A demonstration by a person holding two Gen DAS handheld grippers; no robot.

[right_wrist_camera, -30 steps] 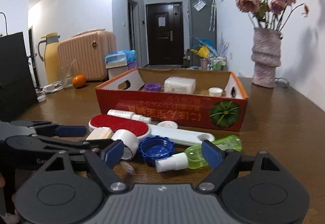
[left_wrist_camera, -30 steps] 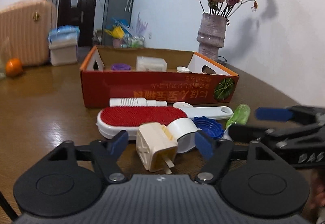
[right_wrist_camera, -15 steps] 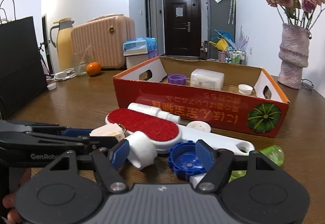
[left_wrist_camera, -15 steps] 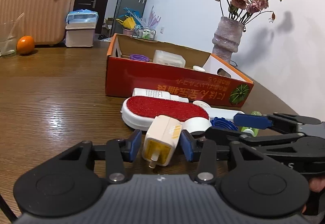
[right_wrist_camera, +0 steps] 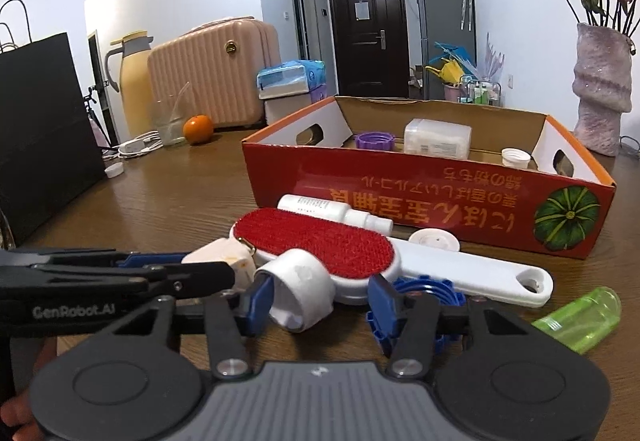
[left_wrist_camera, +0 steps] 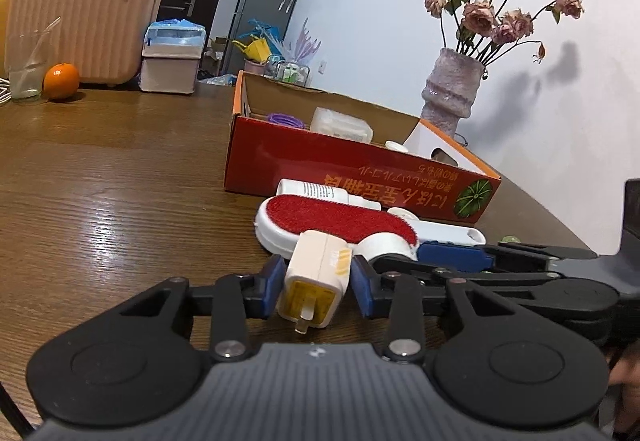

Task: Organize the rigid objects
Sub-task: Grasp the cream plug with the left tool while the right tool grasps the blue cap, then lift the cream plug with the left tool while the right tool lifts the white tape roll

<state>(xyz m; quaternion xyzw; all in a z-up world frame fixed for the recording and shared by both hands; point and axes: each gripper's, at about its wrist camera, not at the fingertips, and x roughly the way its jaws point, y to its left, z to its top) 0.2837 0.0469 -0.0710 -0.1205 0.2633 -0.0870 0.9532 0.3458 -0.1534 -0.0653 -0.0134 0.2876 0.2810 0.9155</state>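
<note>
Item: cream plastic plug adapter [left_wrist_camera: 318, 281], pinched in left tool [left_wrist_camera: 316, 287], in front of the red cardboard box [left_wrist_camera: 360, 169].
Risk: adapter twisting free; right tool [right_wrist_camera: 320, 299], half-open around white tape roll [right_wrist_camera: 298, 291], crowds it.

Colours on the brown wood-grain table [left_wrist_camera: 100, 201]

The box [right_wrist_camera: 432, 197] was red with orange rims, yellow lettering and a green pumpkin print; the brush [right_wrist_camera: 316, 237] red on white; the plug [left_wrist_camera: 316, 277] cream and yellow; the cap [right_wrist_camera: 424, 293] blue; lower right, the bottle [right_wrist_camera: 580, 317] lime green.
</note>
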